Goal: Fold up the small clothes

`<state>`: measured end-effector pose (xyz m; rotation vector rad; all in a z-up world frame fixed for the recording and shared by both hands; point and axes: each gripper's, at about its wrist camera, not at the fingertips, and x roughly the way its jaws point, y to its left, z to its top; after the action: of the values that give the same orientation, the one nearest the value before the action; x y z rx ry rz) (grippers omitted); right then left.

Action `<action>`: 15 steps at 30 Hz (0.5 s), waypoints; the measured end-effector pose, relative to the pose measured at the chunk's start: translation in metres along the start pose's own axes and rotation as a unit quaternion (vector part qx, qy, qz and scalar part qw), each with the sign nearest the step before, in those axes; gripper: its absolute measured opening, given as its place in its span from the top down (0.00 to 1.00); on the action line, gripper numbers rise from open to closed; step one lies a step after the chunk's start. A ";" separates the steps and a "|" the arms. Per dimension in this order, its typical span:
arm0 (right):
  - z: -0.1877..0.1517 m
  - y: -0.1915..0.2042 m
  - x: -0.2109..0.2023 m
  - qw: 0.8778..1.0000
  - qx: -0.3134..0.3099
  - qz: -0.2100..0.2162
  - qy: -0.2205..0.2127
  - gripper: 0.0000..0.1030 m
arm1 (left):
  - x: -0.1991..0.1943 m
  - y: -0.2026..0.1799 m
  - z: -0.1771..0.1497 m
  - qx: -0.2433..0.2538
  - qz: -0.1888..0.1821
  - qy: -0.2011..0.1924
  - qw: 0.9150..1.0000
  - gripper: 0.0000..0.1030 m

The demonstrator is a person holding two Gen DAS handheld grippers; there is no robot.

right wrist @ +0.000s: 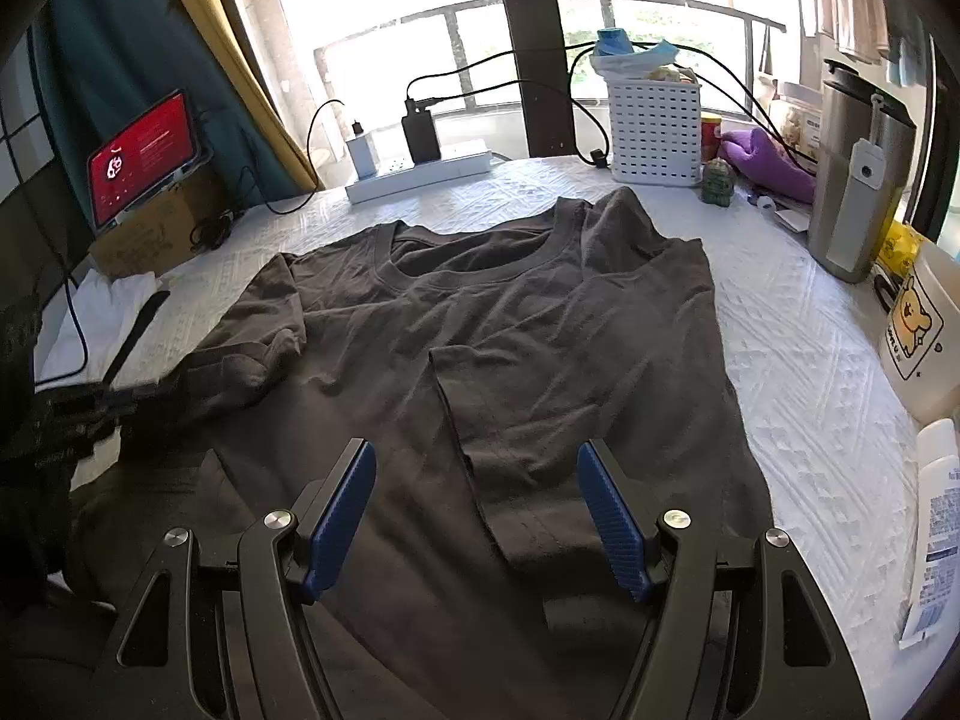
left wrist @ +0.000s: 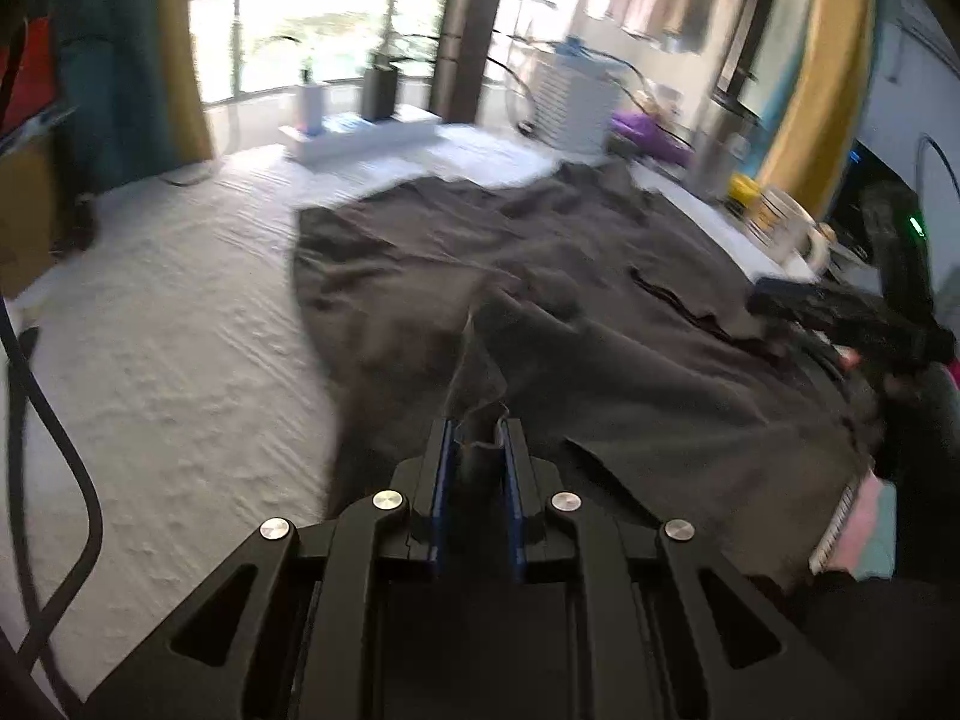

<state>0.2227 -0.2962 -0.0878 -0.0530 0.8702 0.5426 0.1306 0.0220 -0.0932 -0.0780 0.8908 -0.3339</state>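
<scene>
A dark grey T-shirt (right wrist: 480, 324) lies spread on the surface (right wrist: 810, 372), which wears a white textured cover; the neckline points toward the window and the right side of the shirt is already folded in over the body. The left hand-held gripper (left wrist: 477, 420) has its blue pads pressed together on a pinch of the shirt's fabric, which rises in a small ridge ahead of them. The right hand-held gripper (right wrist: 477, 510) hangs over the lower part of the shirt with its fingers spread wide, nothing between them.

Along the far edge stand a white power strip (right wrist: 420, 174) with chargers plugged in, a white slotted basket (right wrist: 654, 132), and something purple (right wrist: 768, 162) beside it. A steel tumbler (right wrist: 858, 180) stands at the right edge. To the left, a tablet with a red screen (right wrist: 144, 150) leans on a cardboard box (right wrist: 150, 234). Behind everything is a bright window with a railing, flanked by teal and yellow curtains (right wrist: 198, 60).
</scene>
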 end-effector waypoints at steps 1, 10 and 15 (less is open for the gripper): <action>0.000 -0.001 0.000 1.000 0.002 -0.001 0.000 0.30 | 0.003 -0.005 -0.002 0.002 -0.011 0.013 1.000 0.86; -0.005 -0.007 0.002 1.000 0.008 0.006 0.002 0.30 | -0.015 -0.008 0.006 0.003 -0.061 0.025 0.998 0.79; 0.001 -0.004 0.007 1.000 0.003 0.015 0.000 0.30 | -0.003 0.012 0.039 -0.006 -0.012 -0.010 1.000 0.66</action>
<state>0.2287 -0.2970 -0.0932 -0.0335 0.8739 0.5685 0.1622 0.0316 -0.0689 -0.1031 0.8721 -0.3497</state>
